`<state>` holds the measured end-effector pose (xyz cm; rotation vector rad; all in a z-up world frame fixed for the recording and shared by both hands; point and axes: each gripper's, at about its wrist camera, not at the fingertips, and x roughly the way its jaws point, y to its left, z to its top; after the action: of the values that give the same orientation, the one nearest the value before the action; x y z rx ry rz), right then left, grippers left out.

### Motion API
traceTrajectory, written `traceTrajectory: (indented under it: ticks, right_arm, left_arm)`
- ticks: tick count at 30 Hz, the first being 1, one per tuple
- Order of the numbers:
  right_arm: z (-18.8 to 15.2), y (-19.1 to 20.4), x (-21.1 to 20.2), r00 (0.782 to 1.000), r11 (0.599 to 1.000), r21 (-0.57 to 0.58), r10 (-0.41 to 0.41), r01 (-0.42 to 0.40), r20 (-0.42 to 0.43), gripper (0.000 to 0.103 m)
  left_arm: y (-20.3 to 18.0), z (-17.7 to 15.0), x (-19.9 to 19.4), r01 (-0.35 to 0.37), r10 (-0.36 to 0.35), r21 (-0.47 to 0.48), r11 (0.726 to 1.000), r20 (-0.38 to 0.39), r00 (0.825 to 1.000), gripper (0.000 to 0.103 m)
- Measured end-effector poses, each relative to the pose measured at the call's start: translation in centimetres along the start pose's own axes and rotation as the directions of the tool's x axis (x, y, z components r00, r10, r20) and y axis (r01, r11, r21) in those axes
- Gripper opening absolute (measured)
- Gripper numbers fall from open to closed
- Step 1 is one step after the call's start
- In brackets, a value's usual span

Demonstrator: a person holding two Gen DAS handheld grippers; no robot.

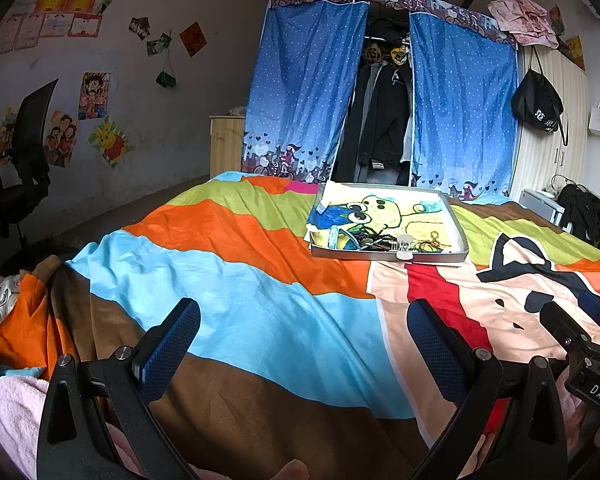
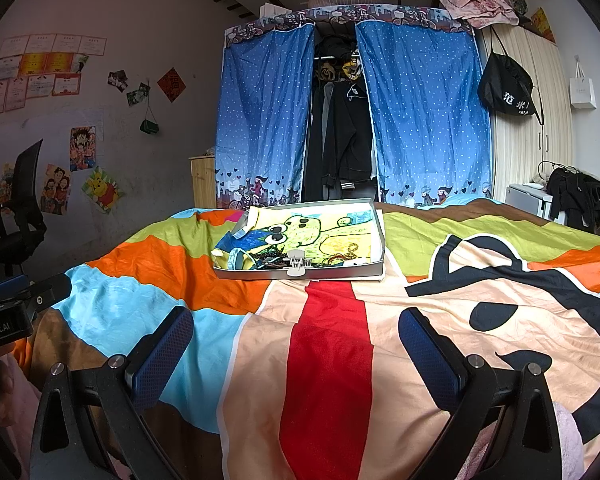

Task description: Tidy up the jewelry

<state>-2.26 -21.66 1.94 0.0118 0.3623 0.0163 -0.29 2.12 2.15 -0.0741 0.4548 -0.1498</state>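
A shallow grey tray (image 1: 456,218) lined with a yellow cartoon drawing lies on the bed, also in the right wrist view (image 2: 380,240). Jewelry is piled along its near edge: dark beaded strands (image 1: 374,238) (image 2: 270,262), a gold piece (image 1: 434,240) (image 2: 350,252), and a pale hair claw clip (image 1: 404,246) (image 2: 296,264) on the rim. My left gripper (image 1: 304,344) is open and empty, low over the bedspread, well short of the tray. My right gripper (image 2: 296,352) is open and empty, beside it to the right.
The bed carries a colourful striped bedspread (image 1: 228,240) with a cartoon face (image 2: 500,312). A blue curtained wardrobe (image 1: 312,92) stands behind it. A black office chair (image 1: 24,168) is at left, a white cabinet (image 2: 524,120) at right. Pink towel (image 1: 8,408) lies near me.
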Motion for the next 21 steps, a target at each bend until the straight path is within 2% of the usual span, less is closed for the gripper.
traceTrajectory:
  ticks: [3, 10, 21]
  right_arm:
    - [0.02, 0.01, -0.03, 1.000, 1.000, 0.000, 0.000, 0.000, 0.000, 0.103]
    - [0.03, 0.02, -0.03, 1.000, 1.000, -0.002, 0.000, 0.000, 0.001, 0.103]
    - [-0.09, 0.04, -0.07, 1.000, 1.000, 0.000, 0.001, -0.001, 0.000, 0.103]
  left_arm:
    - [0.02, 0.02, -0.17, 0.009, -0.009, 0.005, 1.000, 0.003, 1.000, 0.101]
    - [-0.14, -0.20, -0.66, -0.029, 0.027, 0.035, 0.999, 0.045, 0.999, 0.101]
    - [-0.01, -0.57, -0.31, -0.035, 0.033, 0.060, 0.998, 0.046, 0.998, 0.101]
